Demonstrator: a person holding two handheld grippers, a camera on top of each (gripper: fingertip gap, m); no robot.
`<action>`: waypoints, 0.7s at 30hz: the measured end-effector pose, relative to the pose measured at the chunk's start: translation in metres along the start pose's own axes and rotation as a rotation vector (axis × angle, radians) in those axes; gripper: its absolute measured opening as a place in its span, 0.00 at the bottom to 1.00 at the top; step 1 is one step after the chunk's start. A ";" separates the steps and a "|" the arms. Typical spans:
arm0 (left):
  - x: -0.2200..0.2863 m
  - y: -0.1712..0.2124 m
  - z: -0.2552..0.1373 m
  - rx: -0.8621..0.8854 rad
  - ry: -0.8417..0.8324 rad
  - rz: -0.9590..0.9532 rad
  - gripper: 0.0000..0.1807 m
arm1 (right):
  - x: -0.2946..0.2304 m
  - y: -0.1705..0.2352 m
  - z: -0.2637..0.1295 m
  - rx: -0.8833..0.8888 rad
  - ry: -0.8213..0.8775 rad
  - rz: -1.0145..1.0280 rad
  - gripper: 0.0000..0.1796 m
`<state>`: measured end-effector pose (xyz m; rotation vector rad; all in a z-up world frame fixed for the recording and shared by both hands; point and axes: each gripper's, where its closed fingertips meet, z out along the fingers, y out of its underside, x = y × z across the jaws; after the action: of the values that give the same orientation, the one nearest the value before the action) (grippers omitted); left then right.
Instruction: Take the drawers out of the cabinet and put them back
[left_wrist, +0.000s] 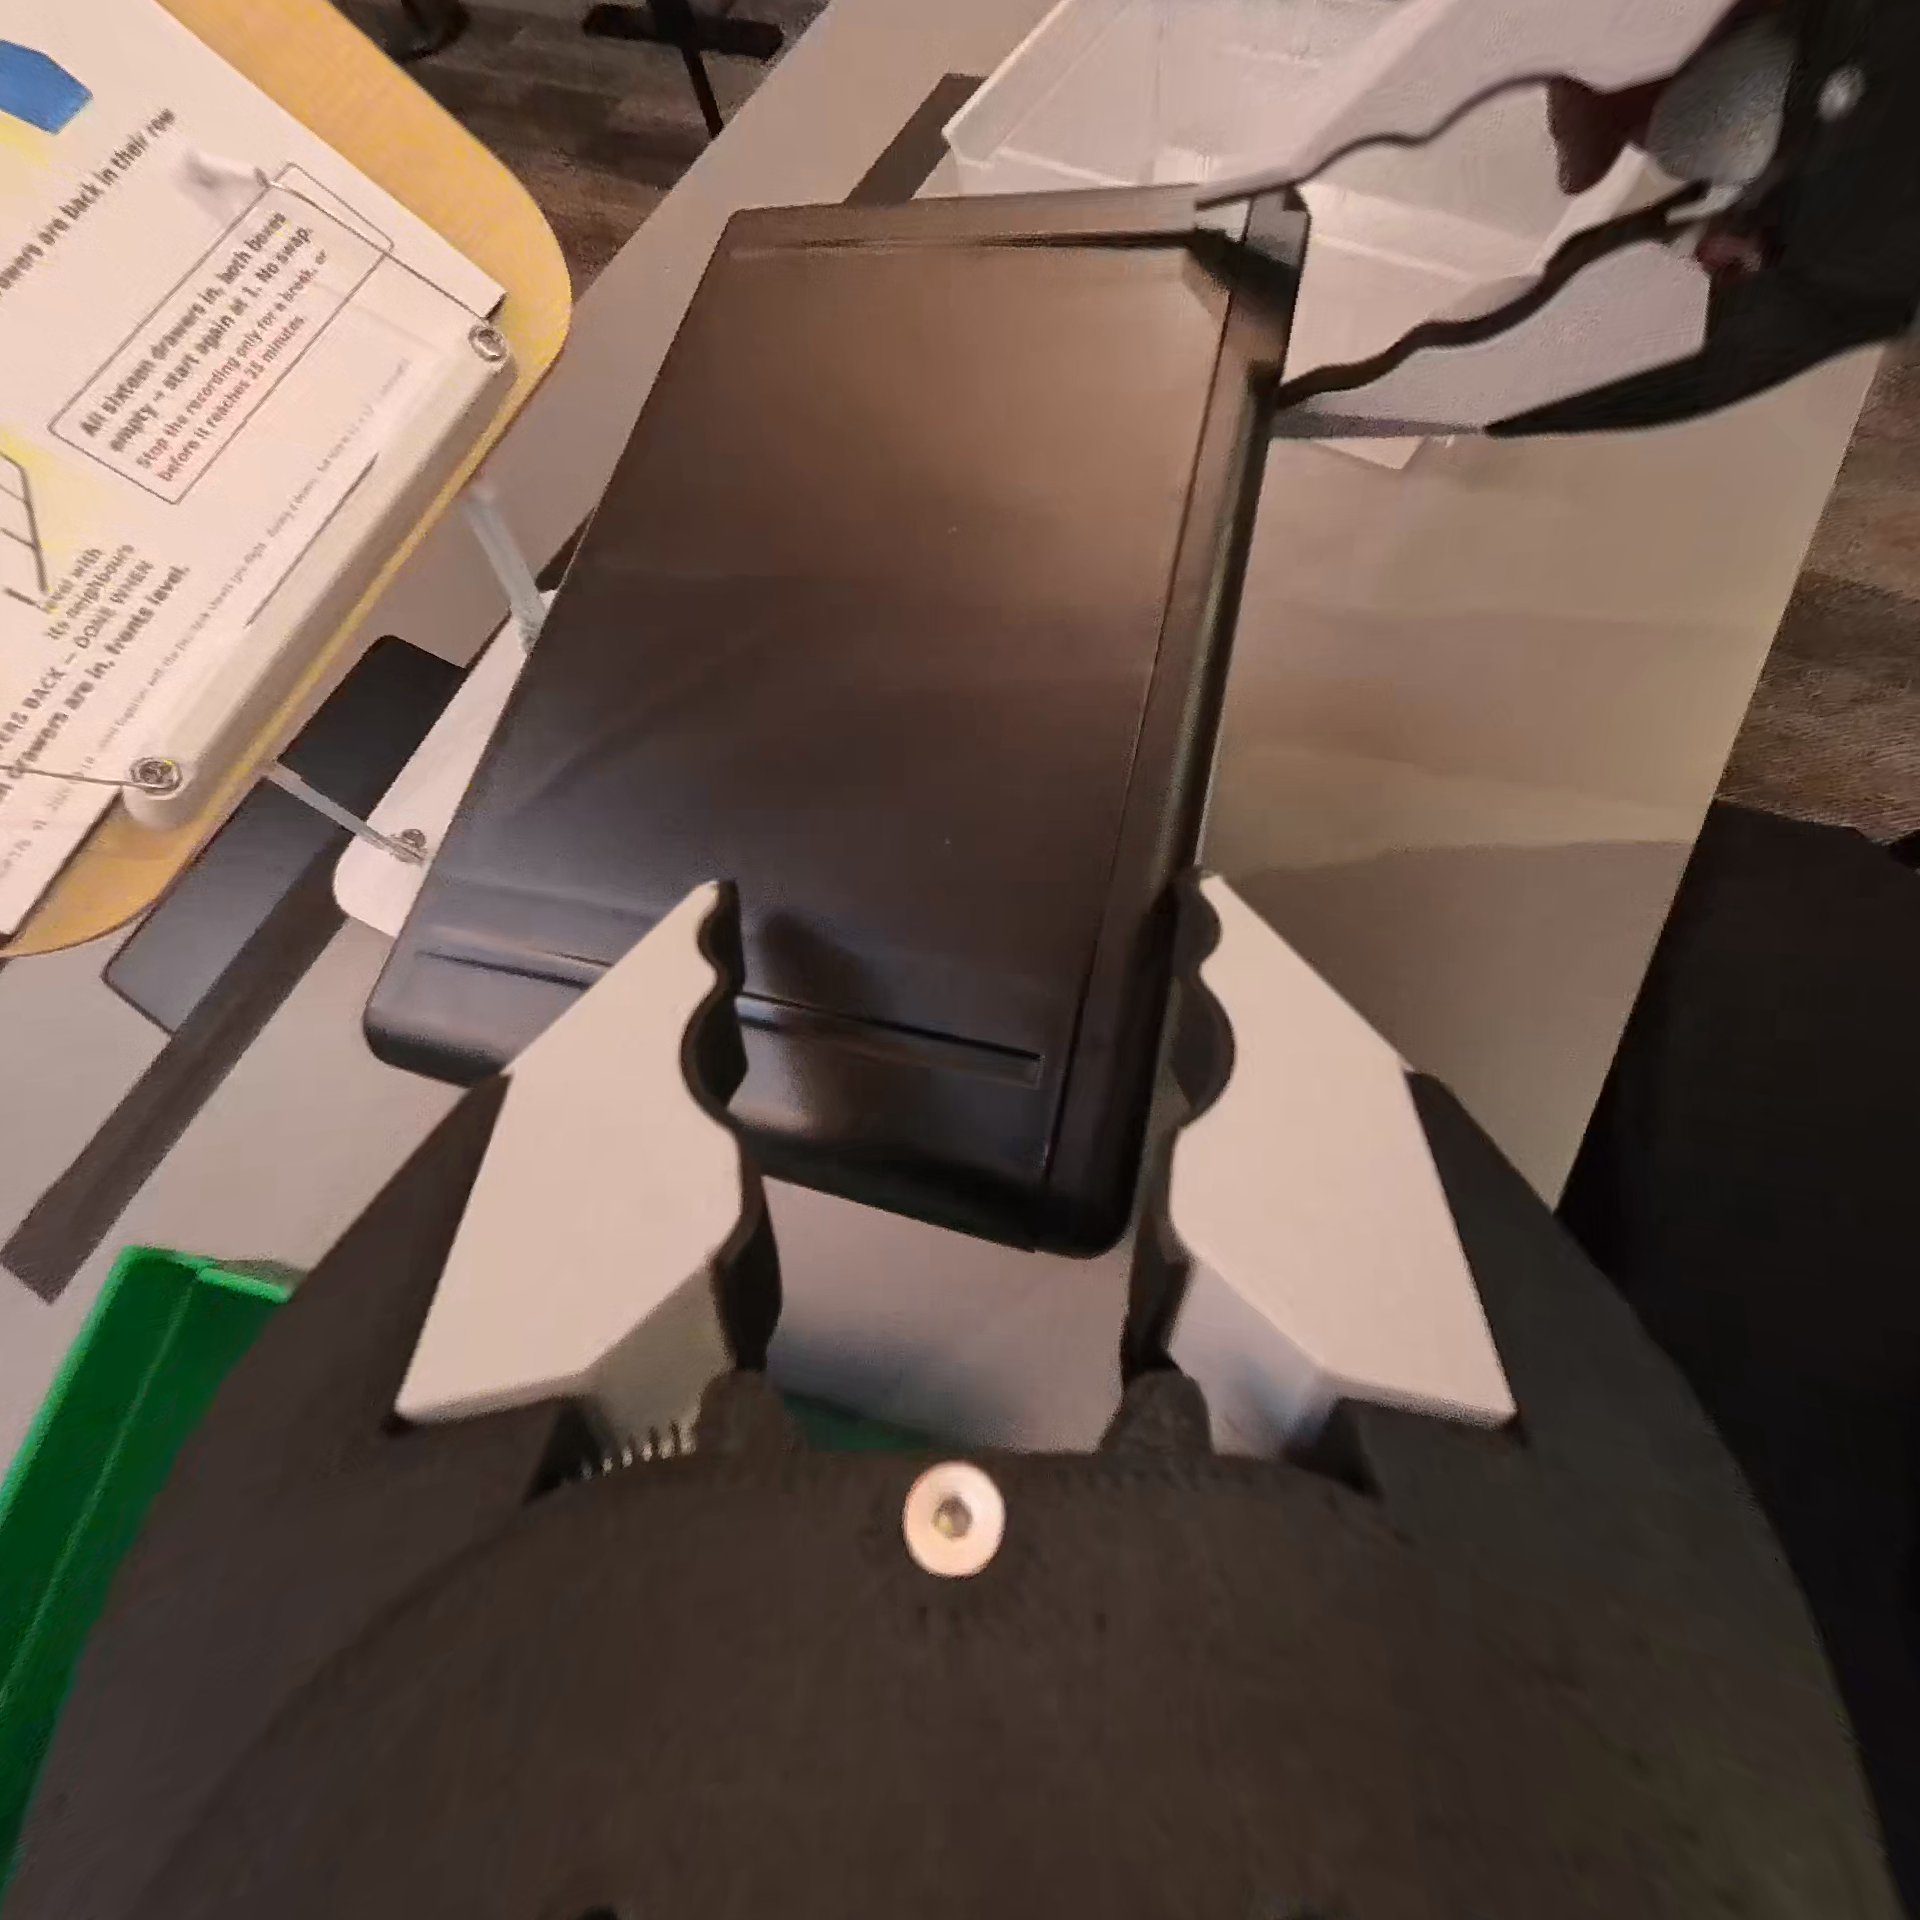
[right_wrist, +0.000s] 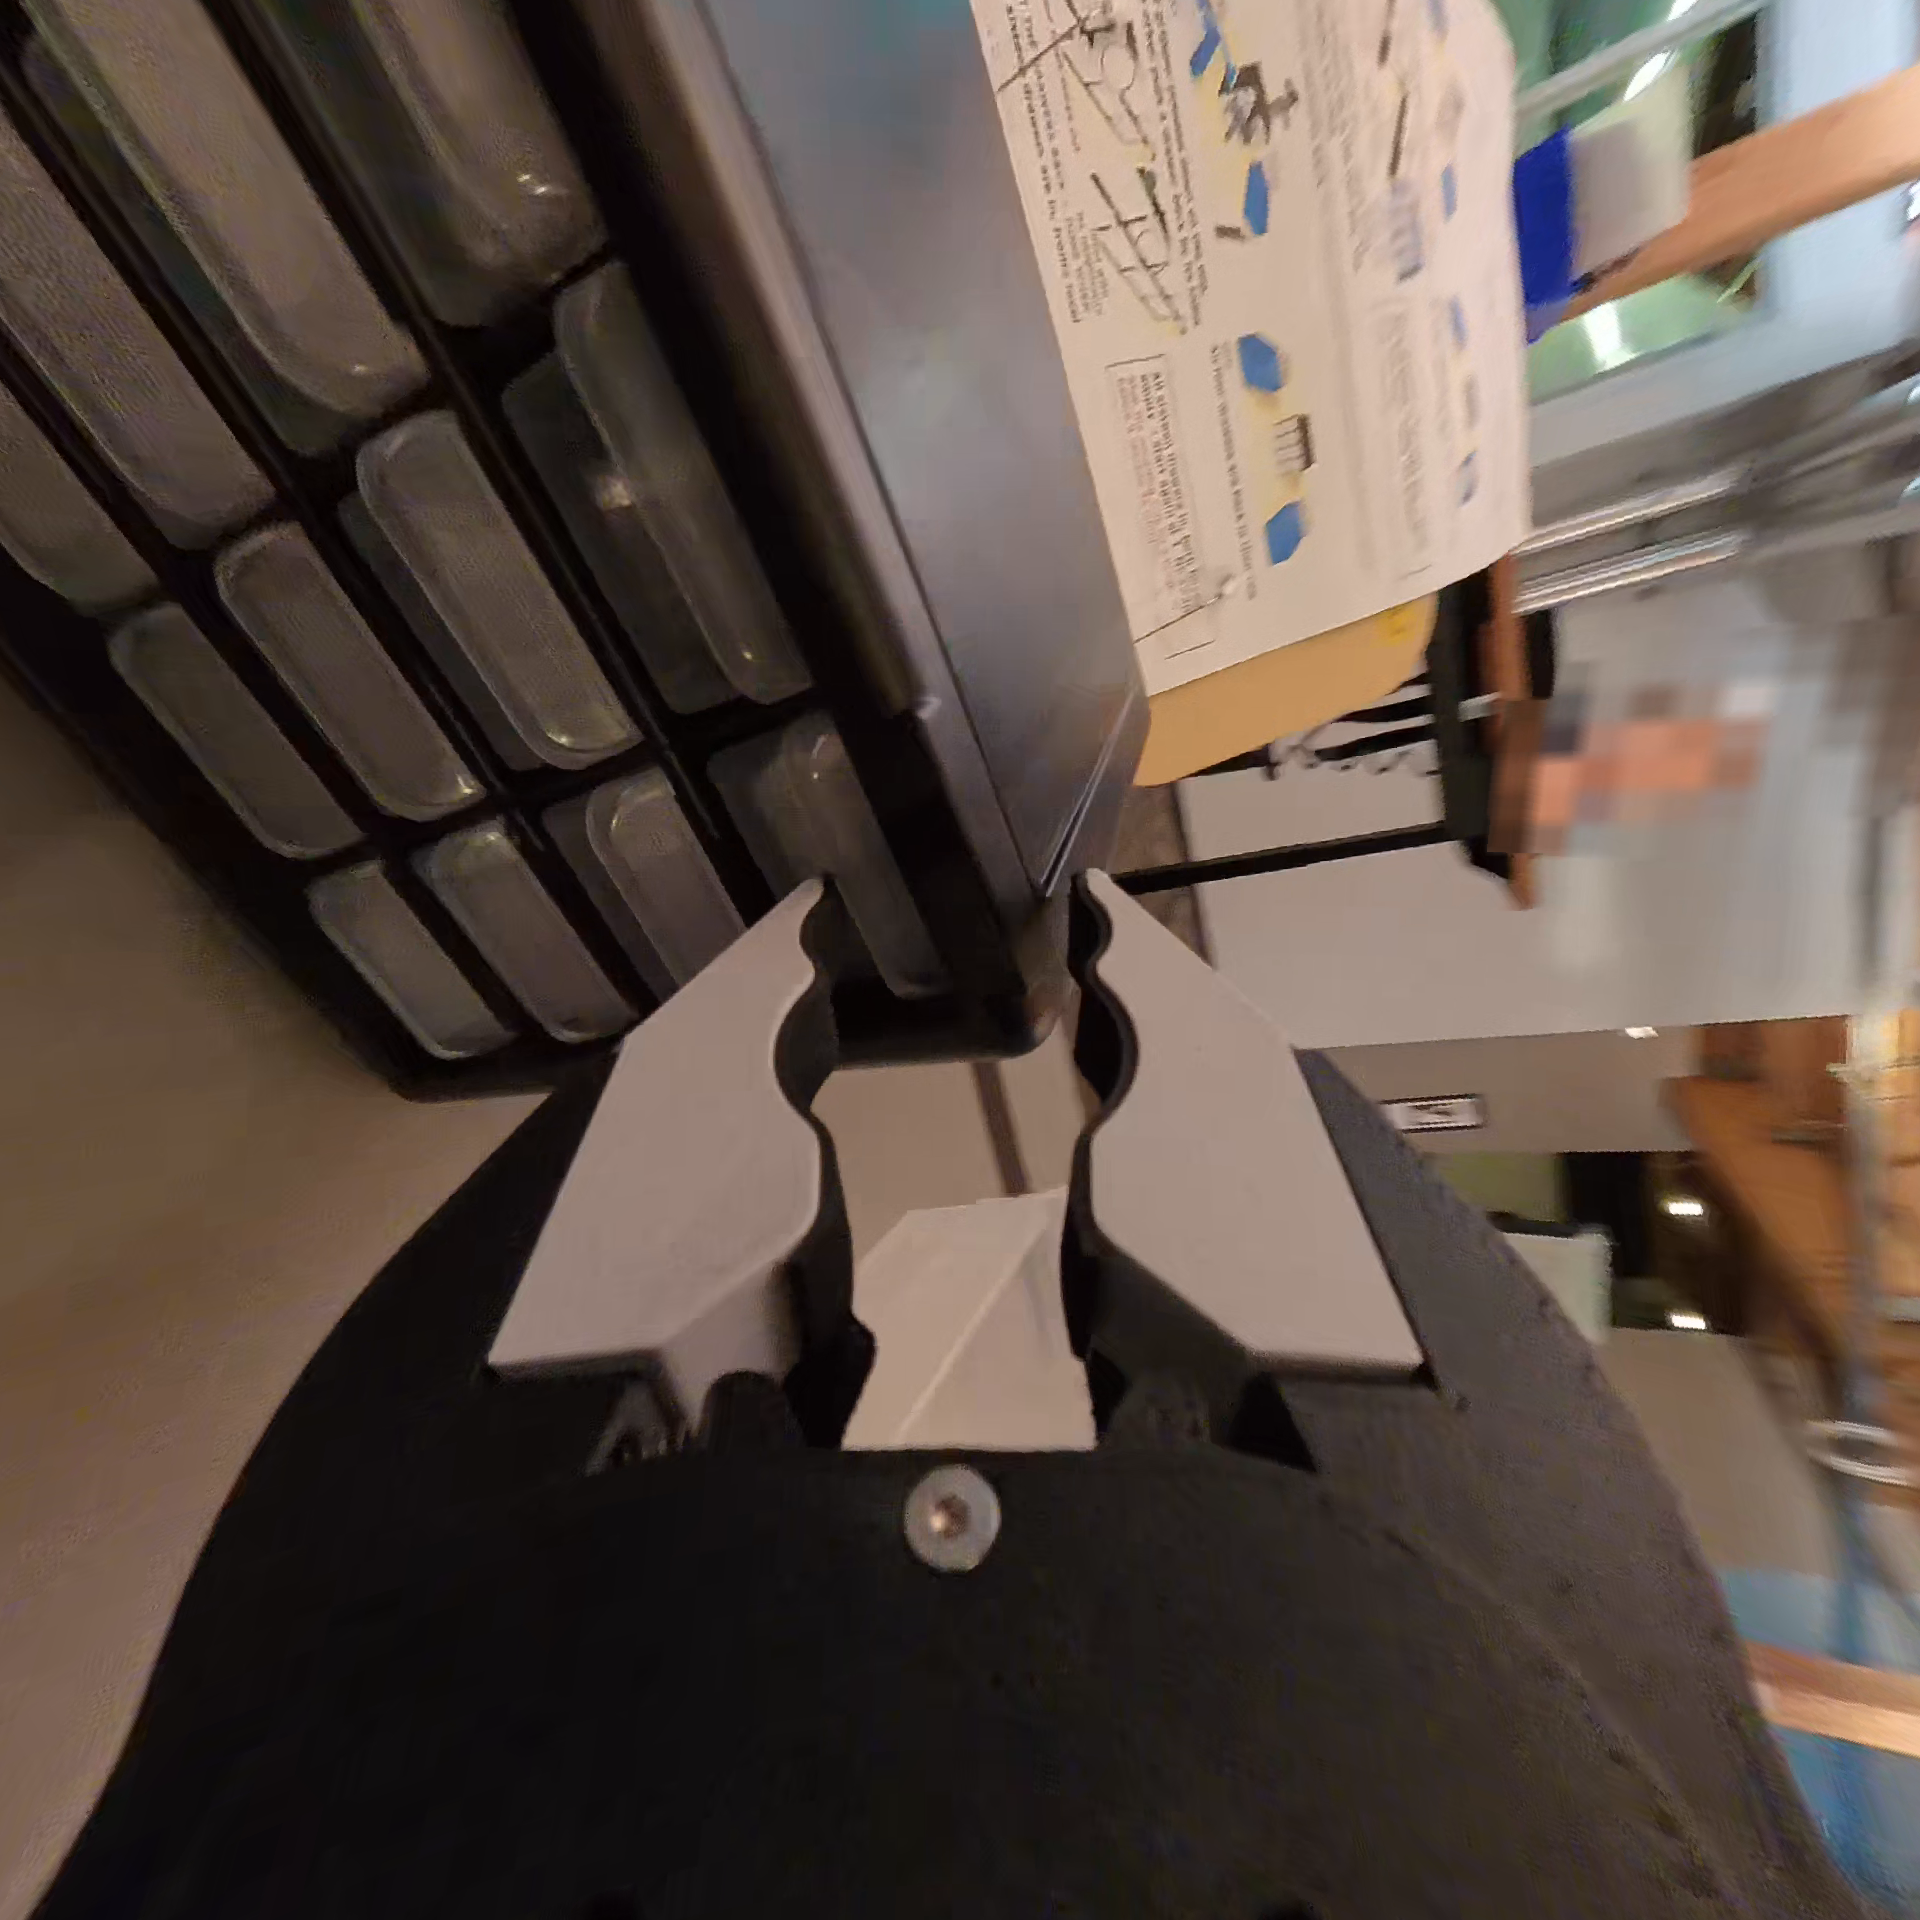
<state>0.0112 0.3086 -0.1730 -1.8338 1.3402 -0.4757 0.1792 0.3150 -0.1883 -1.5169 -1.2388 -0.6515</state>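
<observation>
Here, both grippers (left_wrist: 951, 935) (right_wrist: 951, 914) straddling black cabinet (left_wrist: 852, 623) corners, jaws apart.

printed sheet (left_wrist: 187, 416) - on tan board (left_wrist: 525, 249) | green bin (left_wrist: 94, 1455) - lower left

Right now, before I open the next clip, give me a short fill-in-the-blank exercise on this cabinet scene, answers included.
1. The cabinet has a body that is ___ in colour.
2. The plastic piece beside the left gripper is ___.
3. The right gripper, jaws open, straddles a ___ of the cabinet, next to its clear drawers.

Missing words: black; green; corner.
</observation>
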 end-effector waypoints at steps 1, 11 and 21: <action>0.000 0.000 0.001 0.003 0.010 -0.004 0.45 | -0.001 -0.002 -0.001 -0.001 0.038 -0.048 0.21; 0.008 -0.003 0.008 0.049 0.102 -0.030 0.42 | -0.004 -0.003 -0.014 0.016 0.215 -0.144 0.17; 0.019 -0.009 0.013 0.083 0.128 -0.024 0.41 | -0.016 0.003 -0.052 0.034 0.204 -0.136 0.16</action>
<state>0.0326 0.2970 -0.1766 -1.7783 1.3635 -0.6609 0.1868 0.2613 -0.1864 -1.3114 -1.1971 -0.8489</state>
